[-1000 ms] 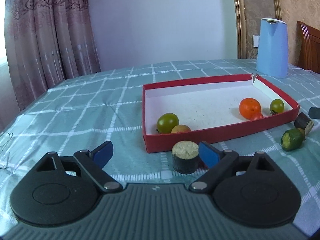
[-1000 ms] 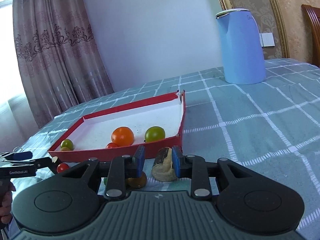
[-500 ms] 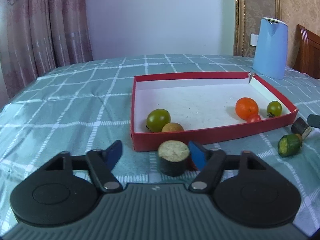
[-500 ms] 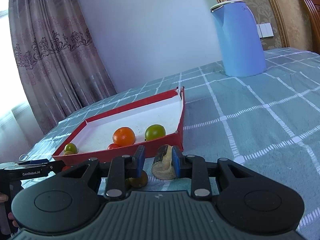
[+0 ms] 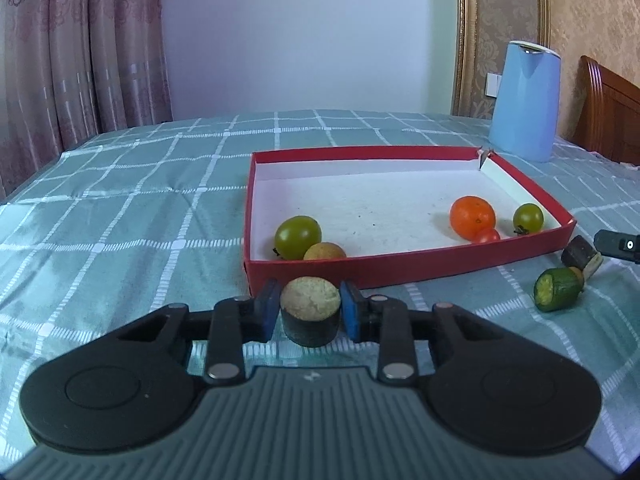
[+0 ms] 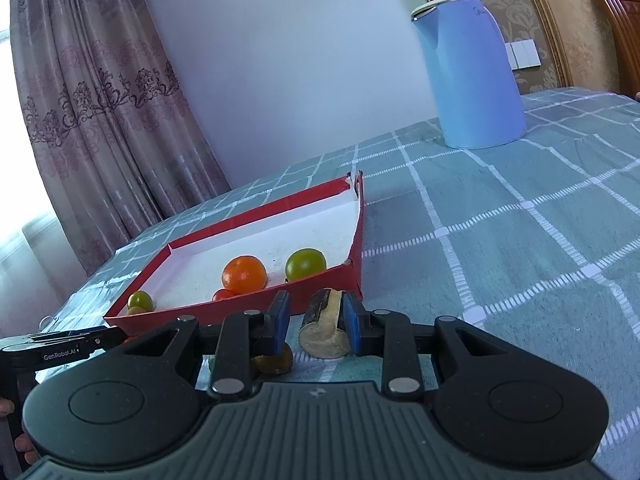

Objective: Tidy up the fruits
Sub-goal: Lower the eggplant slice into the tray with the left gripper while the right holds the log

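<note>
While the jaws of the left claw [image 5: 308,310] are closing, I see the dark-skinned stub [image 5: 310,314] standing upright on the tabletop [image 5: 120,220] between them, pale cut face up. Both blue pads [image 5: 267,312] are at its flanks and look to be in contact. The stub sits just in front of the near left corner of the red tray [image 5: 400,270]; that front wall is what stands between it and the tray floor.

In the tray, left to right:
- large green fruit [image 5: 298,237] with a brownish fruit [image 5: 324,251] touching it, both tucked into the near left corner
- orange [image 5: 472,216] with a small red tomato [image 5: 486,235] against it
- small green fruit [image 5: 528,218] near the right wall

Outside the tray, off its near right corner, a cut green cucumber end [image 5: 558,290] lies on the cloth.

The right claw [image 6: 314,316] is drawn nearly together. A dark-skinned cut piece [image 6: 322,330] with pale flesh lies against its right pad, with a sliver of gap toward the left pad; I can't tell whether it is actually pinched. An orange-brown fruit [image 6: 276,362] sits under the left finger, mostly hidden. The tray's near right corner is just beyond the tips.

A blue kettle [image 5: 524,100] stands far right, behind the tray, well apart from both claws.
</note>
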